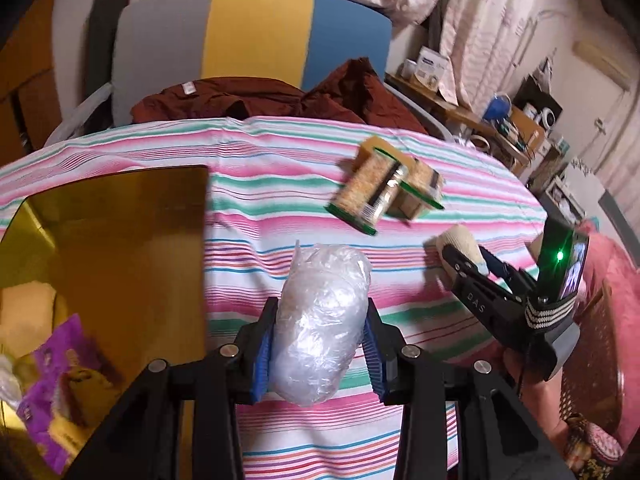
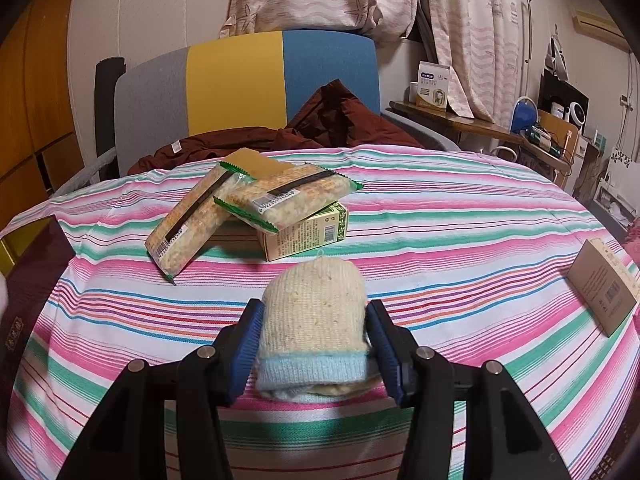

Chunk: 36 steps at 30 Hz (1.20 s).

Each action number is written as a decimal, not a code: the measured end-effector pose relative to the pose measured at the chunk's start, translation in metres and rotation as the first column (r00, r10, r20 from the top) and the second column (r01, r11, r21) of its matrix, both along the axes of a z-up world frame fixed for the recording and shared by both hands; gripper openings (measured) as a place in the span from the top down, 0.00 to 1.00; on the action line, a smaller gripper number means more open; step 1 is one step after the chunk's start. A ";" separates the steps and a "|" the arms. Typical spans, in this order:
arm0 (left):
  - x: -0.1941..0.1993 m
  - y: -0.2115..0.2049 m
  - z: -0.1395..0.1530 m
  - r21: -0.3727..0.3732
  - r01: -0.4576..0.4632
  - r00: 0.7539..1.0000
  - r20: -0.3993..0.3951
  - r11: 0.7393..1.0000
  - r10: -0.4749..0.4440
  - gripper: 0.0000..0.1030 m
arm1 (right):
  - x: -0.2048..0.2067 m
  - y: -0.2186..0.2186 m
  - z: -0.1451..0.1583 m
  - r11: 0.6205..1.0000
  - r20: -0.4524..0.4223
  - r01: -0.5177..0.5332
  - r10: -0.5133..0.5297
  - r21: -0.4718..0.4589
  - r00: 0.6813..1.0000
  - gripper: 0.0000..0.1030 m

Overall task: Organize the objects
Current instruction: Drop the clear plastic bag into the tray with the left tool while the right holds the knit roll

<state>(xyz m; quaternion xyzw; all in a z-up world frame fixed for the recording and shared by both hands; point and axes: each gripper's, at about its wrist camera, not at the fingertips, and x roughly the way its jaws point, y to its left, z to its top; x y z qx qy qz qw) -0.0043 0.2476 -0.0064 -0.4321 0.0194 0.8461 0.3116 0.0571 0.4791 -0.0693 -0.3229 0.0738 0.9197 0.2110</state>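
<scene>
item 1, far left: gold-lined box [image 1: 104, 240] at the table's left edge, holding a purple snack packet [image 1: 60, 392]. its near side runs out of frame and the floor is dim, so you cannot tell what else lies in it.

item 2: left gripper [image 1: 320, 344], jaws closed narrow on a crumpled clear plastic bag [image 1: 320, 320], lifted over the striped tablecloth [image 1: 280, 168] just right of the box. judge it very light, soft and slippery — it will squash and could slide through the pads. you have it round the middle, which looks right. whether anything is wrapped inside, you cannot tell.

item 3, table centre: two green-edged snack packs [image 2: 224, 208] leaning across a small carton [image 2: 304, 232]. the packs seem light, crinkly and likely brittle inside, so take them by the flat faces. the carton is stiff and mostly covered; its top is hidden.

item 4: right gripper [image 2: 314, 344], jaws pressed to both sides of a rolled cream knit with a pale blue cuff [image 2: 314, 320], low over the cloth near the front edge — soft, light, grippy, forgiving. sock or glove, you cannot tell.

item 5, far right: brown card box [image 2: 604, 292], cut off by the frame; stiff and flat-faced.
</scene>
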 end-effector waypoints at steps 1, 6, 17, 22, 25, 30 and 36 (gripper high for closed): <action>-0.002 -0.005 0.002 0.006 -0.009 1.000 -0.001 1.000 0.009 0.62 | 0.000 0.000 0.000 1.000 0.001 0.000 0.000 0.001 1.000 0.49; -0.018 -0.036 0.011 0.030 -0.078 0.997 -0.011 0.997 0.078 0.62 | -0.002 -0.003 0.000 1.000 0.010 0.002 -0.002 0.018 1.000 0.49; -0.073 -0.115 0.008 0.024 -0.263 0.965 0.015 0.964 0.263 0.62 | 0.002 -0.010 0.004 0.996 0.003 0.029 -0.029 0.084 1.000 0.49; -0.098 -0.142 -0.002 -0.015 -0.324 0.946 0.024 0.946 0.324 0.62 | 0.002 -0.007 0.004 0.996 0.003 0.040 -0.041 0.081 0.999 0.49; -0.114 -0.155 -0.008 -0.043 -0.350 0.936 0.027 0.936 0.351 0.62 | 0.000 -0.006 0.003 0.996 0.014 0.045 -0.046 0.083 0.999 0.49; -0.136 -0.172 -0.015 -0.070 -0.389 0.919 0.043 0.919 0.393 0.62 | 0.000 -0.008 0.002 0.995 0.019 0.046 -0.047 0.089 0.999 0.49; -0.154 -0.183 -0.023 -0.101 -0.427 0.900 0.051 0.899 0.433 0.62 | -0.002 -0.008 0.002 0.995 0.022 0.046 -0.048 0.092 0.999 0.49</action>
